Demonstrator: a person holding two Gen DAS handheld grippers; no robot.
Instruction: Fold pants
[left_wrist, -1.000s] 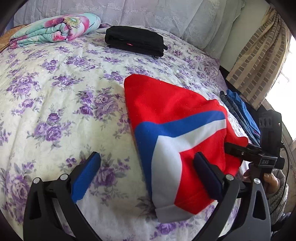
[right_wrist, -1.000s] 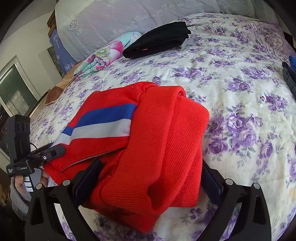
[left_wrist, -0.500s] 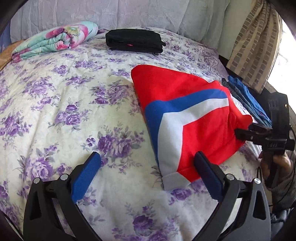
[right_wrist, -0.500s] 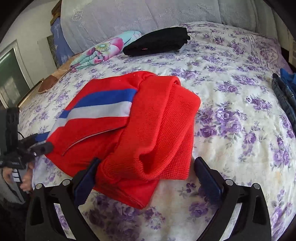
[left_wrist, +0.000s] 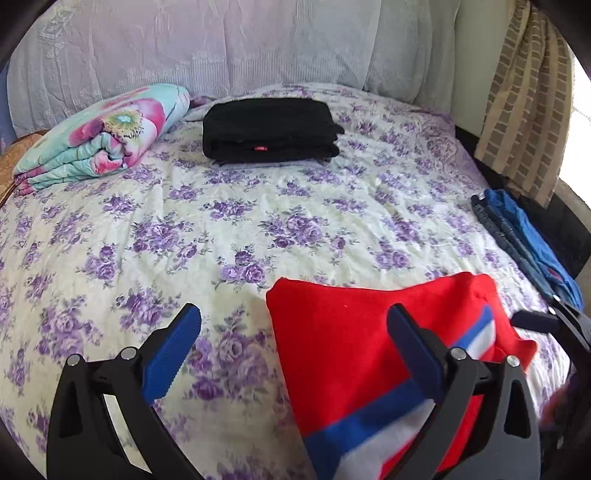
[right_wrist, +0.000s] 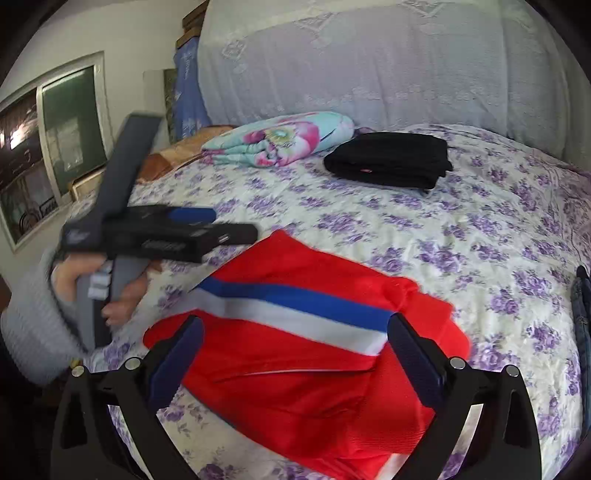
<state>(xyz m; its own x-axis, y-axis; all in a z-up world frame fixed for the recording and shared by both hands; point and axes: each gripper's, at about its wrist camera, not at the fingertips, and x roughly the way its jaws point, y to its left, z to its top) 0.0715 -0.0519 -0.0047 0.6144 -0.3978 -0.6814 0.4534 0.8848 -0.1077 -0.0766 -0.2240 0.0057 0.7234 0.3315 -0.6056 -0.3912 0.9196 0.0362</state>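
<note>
Pants (right_wrist: 295, 354), red with a blue-and-white stripe, lie in a folded bundle on the flowered bedspread (left_wrist: 258, 221), directly between and under the fingers of the right gripper (right_wrist: 295, 354), which stands spread wide and holds nothing. The stripe, and so the bundle's long axis, runs crosswise from one right finger toward the other, rising a little to the left. The left gripper (left_wrist: 293, 350) is likewise agape and empty; the bundle sits off toward its right finger (left_wrist: 417, 350), with bare bedspread under its left finger. Judging by this, the right hand is the nearer and better placed for any further fold or lift, closing on the thick red edge closest to it.
</note>
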